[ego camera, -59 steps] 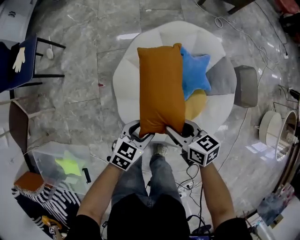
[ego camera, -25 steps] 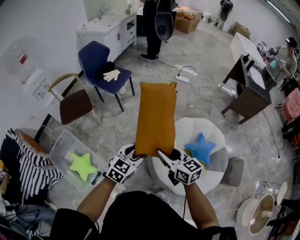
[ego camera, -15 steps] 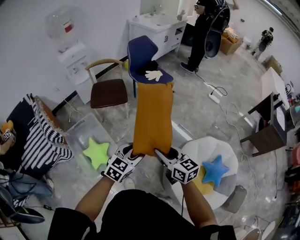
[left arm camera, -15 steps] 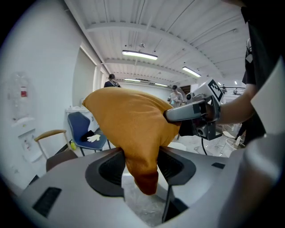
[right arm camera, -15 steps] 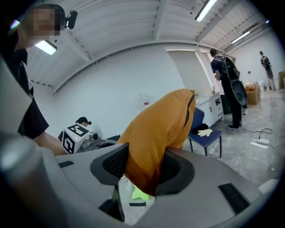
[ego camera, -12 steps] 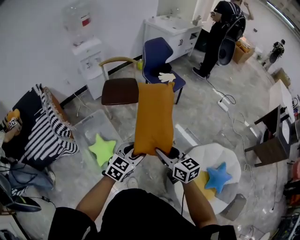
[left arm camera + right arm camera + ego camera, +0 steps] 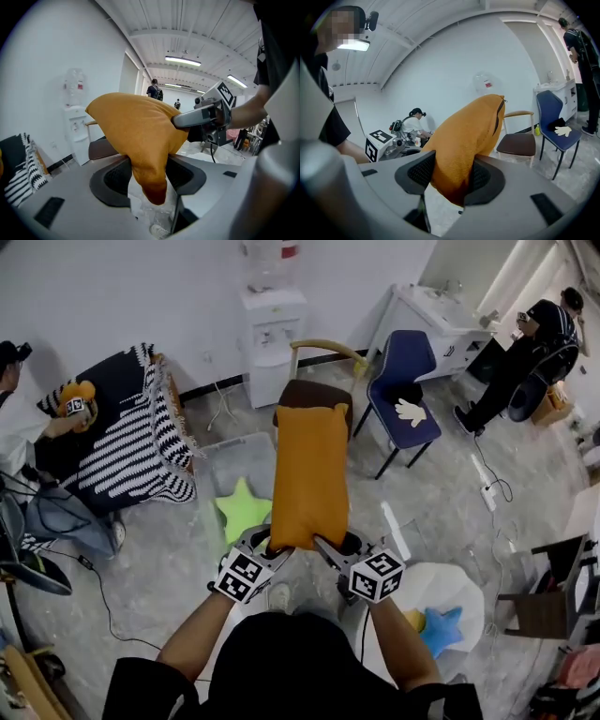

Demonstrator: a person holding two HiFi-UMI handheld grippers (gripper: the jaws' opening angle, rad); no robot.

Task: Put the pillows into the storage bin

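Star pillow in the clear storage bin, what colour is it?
Lime green star pillow, best seen in the head view.

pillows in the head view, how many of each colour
orange pillow: 1
green star pillow: 1
blue star pillow: 1
yellow pillow: 1, mostly hidden
total: 4
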